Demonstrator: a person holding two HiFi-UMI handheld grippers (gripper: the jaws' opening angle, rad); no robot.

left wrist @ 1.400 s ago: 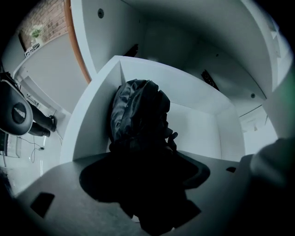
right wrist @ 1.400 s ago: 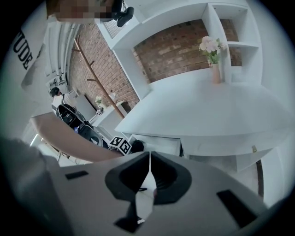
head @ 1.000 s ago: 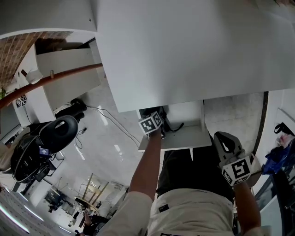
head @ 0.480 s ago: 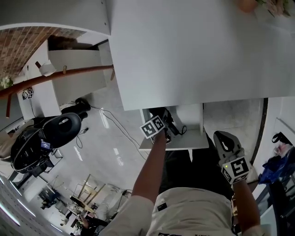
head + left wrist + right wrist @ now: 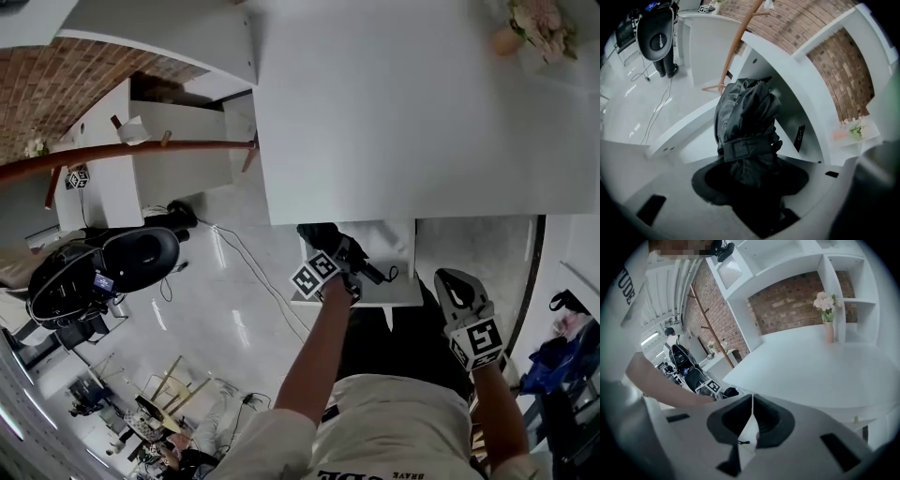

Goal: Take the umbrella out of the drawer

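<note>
Umbrella (image 5: 747, 124): black and folded, its canopy bundled by a fastened band. It sits in the left claw, over the open drawer and just below the counter's front edge.
Left claw (image 5: 750, 166): clamped around the umbrella's lower part, with most of the bundle sticking out beyond the pads.
Right claw (image 5: 752, 401): pressed together with nothing in it, held off to the right, apart from the drawer.
Drawer (image 5: 398, 292): white and pulled out beneath the counter (image 5: 403, 103). The part of its floor that shows is bare.
Cord (image 5: 386, 274): a thin black cord at one end of the umbrella reaches out over the drawer.
Step in hand: likely lifting the umbrella free of the drawer.
How to do it well: keep the grip firm, since the fabric is soft and may slide between the pads. Draw the umbrella toward the body before raising it, because the counter overhangs closely. Watch that the cord does not catch on the drawer wall.
Progress: the umbrella looks nearly clear of the drawer.
</note>
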